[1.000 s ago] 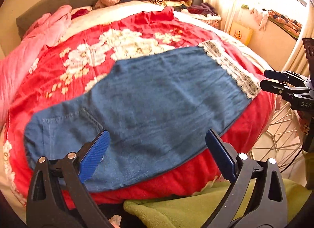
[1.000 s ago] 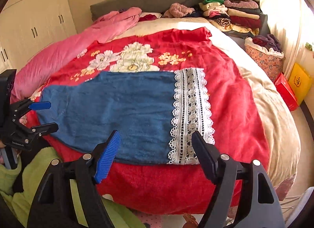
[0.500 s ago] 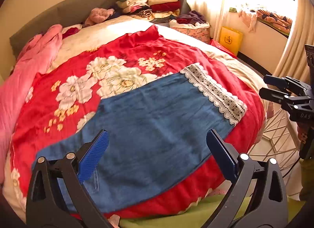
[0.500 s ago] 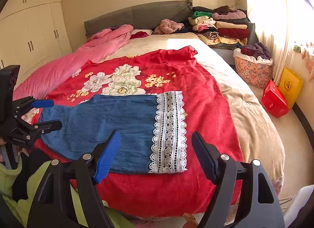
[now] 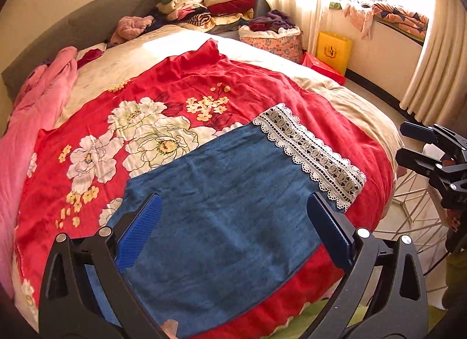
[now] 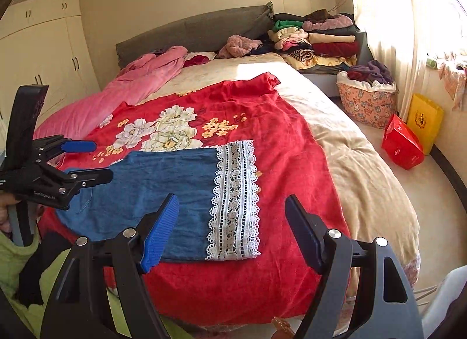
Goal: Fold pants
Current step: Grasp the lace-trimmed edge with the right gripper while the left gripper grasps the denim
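The blue denim pants with a white lace hem [image 5: 233,193] lie flat on the red floral blanket [image 5: 175,91], near the foot edge of the bed [image 6: 364,164] (lace end toward the window-side edge). The left gripper [image 5: 232,222] hovers over the denim, jaws spread wide and empty. The right gripper [image 6: 230,225] hangs above the lace hem, jaws likewise apart, gripping nothing.
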Tool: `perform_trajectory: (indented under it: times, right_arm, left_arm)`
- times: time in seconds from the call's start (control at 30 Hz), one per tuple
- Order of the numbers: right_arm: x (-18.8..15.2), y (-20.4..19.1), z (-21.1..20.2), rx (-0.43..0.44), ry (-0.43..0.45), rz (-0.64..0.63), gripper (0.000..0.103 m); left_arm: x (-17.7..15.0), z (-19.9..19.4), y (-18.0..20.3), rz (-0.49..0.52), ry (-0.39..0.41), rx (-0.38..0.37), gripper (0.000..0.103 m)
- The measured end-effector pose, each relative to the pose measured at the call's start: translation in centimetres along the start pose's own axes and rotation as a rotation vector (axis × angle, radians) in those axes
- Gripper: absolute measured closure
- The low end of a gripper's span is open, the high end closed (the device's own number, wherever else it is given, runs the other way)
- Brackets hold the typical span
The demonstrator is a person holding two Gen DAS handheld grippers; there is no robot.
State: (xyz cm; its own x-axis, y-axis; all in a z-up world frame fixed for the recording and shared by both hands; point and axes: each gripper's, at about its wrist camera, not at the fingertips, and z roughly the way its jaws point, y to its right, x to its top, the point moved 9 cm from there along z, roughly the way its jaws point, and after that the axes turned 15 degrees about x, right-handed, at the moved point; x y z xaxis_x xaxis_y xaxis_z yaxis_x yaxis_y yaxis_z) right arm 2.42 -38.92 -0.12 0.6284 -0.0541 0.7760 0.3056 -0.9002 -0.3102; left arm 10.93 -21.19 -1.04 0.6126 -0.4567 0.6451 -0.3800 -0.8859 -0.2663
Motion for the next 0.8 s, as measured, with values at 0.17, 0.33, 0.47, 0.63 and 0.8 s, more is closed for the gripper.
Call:
perform_trajectory:
  times: [0.17, 0.33, 0.47, 0.63, 0.8]
  right_arm:
    - [-0.5, 0.6, 0.6, 0.000, -0.016, 0.012, 0.029]
    - [-1.2, 1.1, 1.7, -0.001, -0.047, 0.026, 0.029]
    - [-2.0, 1.2, 3.1, 0.008, -0.085, 0.040, 0.029]
    - [-2.9, 1.1, 5.2, 0.026, -0.129, 0.055, 0.029]
    - [-3.7, 1.1, 7.0, 0.050, -0.159, 0.077, 0.029]
  left_arm:
    - [0.4, 1.4, 0.6, 0.018, -0.012, -0.001, 0.010]
    - [0.8, 3.6, 1.5, 0.039, -0.032, -0.010, 0.010]
    - [1.1, 6.0, 2.0, 0.059, -0.060, -0.012, 0.010]
    - [1.9, 9.2, 2.4, 0.069, -0.089, -0.030, 0.010]
    - [3.9, 11.4, 3.7, 0.093, -0.077, -0.074, 0.010]
